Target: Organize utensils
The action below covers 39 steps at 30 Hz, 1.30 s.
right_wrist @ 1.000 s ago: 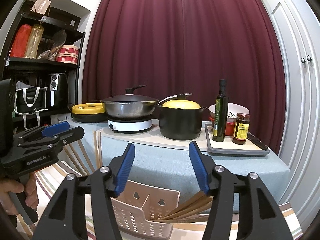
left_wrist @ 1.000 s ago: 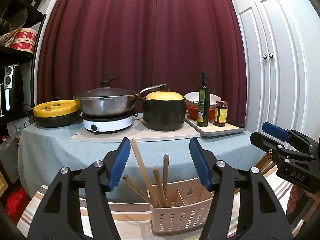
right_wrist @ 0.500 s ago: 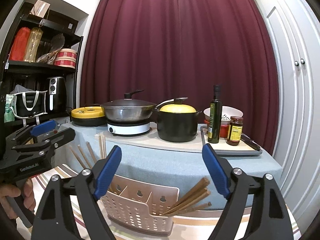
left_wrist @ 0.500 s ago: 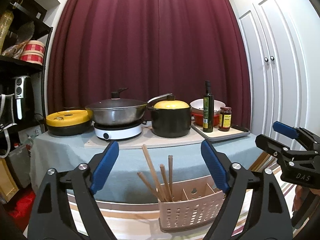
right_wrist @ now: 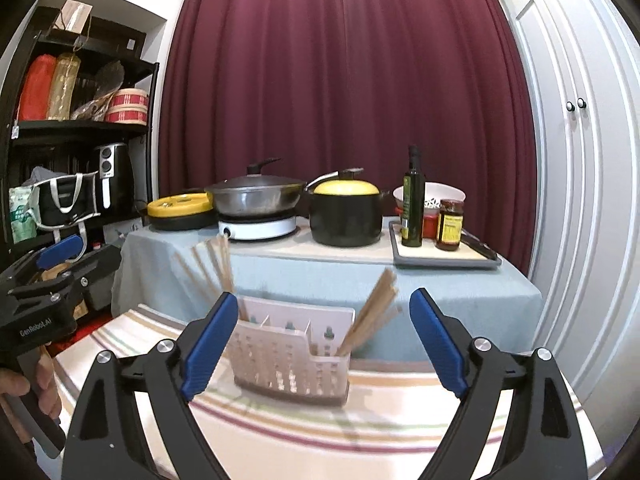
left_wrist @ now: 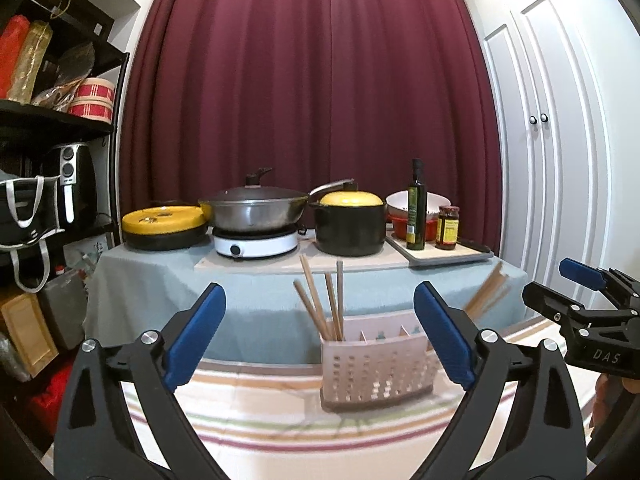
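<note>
Utensil holder (left_wrist: 376,364): pale perforated caddy with compartments, standing on the striped table (left_wrist: 260,420).
Left chopsticks (left_wrist: 324,304): upright bundle in the holder's left end compartment.
Right chopsticks (right_wrist: 372,312): leaning bundle in the holder's right end compartment.
Left gripper (left_wrist: 320,336): raised in front of the holder, jaws spread wide, holding nothing.
Right gripper (right_wrist: 320,336): in front of the holder, jaws spread wide, empty.
Black pot (left_wrist: 348,224): yellow-lidded, behind the holder.
</note>
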Available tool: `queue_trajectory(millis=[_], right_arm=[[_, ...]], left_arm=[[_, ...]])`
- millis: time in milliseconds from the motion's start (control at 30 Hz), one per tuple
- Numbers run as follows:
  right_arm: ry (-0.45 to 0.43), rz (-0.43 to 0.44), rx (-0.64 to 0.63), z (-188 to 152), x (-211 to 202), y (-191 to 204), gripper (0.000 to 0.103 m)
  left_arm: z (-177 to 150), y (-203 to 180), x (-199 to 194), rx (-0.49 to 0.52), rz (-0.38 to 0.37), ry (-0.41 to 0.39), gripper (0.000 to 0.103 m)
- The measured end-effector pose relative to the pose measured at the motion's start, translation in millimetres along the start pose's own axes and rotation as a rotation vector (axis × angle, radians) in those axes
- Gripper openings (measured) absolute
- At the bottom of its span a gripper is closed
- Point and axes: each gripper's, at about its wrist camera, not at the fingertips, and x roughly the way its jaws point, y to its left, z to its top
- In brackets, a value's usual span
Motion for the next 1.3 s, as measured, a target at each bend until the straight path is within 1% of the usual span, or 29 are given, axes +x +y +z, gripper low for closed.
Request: queue_trajectory(millis=[233,367,433,533,767,1300], right_arm=[[0.017,-0.022,-0.001,-9.8,-32.6,-1.9,0.085],[0.018,-0.033,0.003,-12.1,-47.9,-2.7,0.085],[0.019,-0.036,0.007,-12.7,-53.0,-3.3,0.085],[0.020,-0.038,0.010,-15.0,-60.1,-3.9,0.085],[0.015,-0.041,0.015,-16.6,-68.9,-3.9,0.085],[-0.003,-0.047,0.016,-14.4,-76.2,-4.2,0.086]], left_arm=[[-14.3,-4.2,-36.3,-0.010,0.001,0.038,0.094],[-16.8,-4.5,-54.2,-0.020,0.001,0.043,0.094],[-17.4,-4.1,-62.3,-0.031,0.001,0.045,0.097],[-18.8,-3.3,-70.5,-0.042,-0.003,0.048,0.098],[-20.7,-5.9,-82.3,-0.038,-0.008,0.051,0.098],[-19.5,-10.4,-89.2,-0.035,-0.003,0.038,0.098]])
